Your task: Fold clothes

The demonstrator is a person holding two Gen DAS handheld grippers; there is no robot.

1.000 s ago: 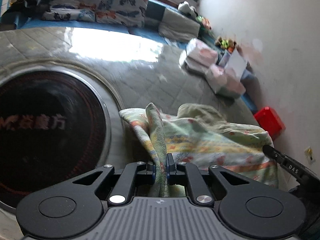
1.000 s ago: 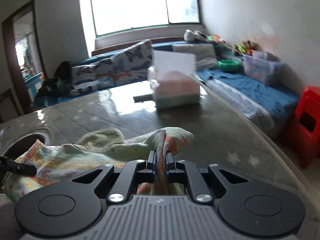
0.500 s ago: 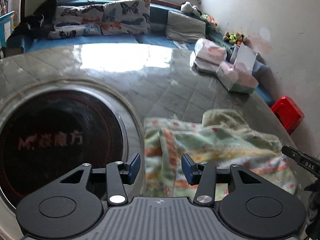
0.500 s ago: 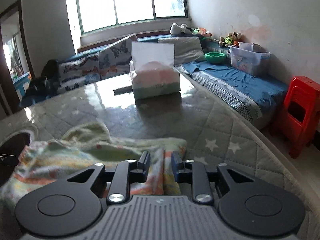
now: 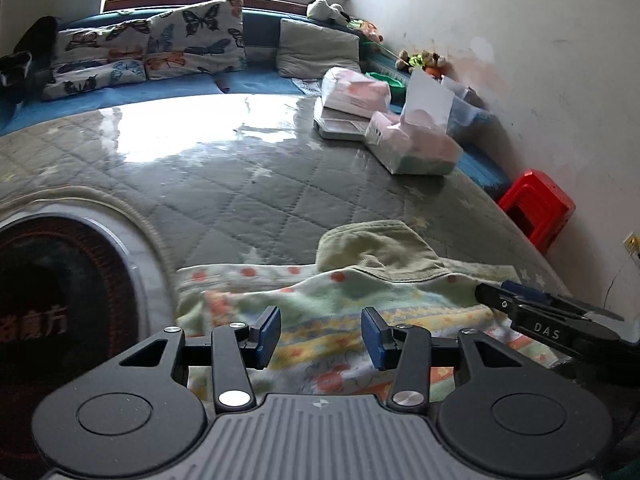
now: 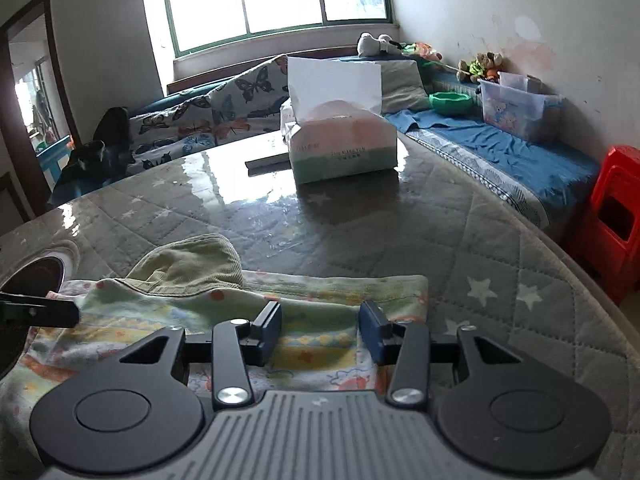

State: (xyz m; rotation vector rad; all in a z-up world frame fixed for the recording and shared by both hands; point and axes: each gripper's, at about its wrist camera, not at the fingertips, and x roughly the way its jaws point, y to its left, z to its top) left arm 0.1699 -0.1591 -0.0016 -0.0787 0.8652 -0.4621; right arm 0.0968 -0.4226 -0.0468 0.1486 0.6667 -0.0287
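Note:
A small garment with a pale floral print and an olive-green part lies flat on the quilted table cover. My left gripper hovers over the garment's near left edge, open, with its blue pads clear of the cloth. In the right wrist view the garment spreads to the left, and my right gripper stands over its right end. Its jaws are opening, with cloth below them but nothing pinched. Each gripper's tip shows in the other's view: right gripper, left gripper.
A round dark opening with red lettering sits in the table left of the garment. Tissue packs stand farther back. A red stool is past the table's right edge, and a sofa with butterfly cushions is behind.
Both grippers were shut on raised folds of the garment; both have let go and opened, and the cloth has dropped flat. The left gripper has drawn back from it.

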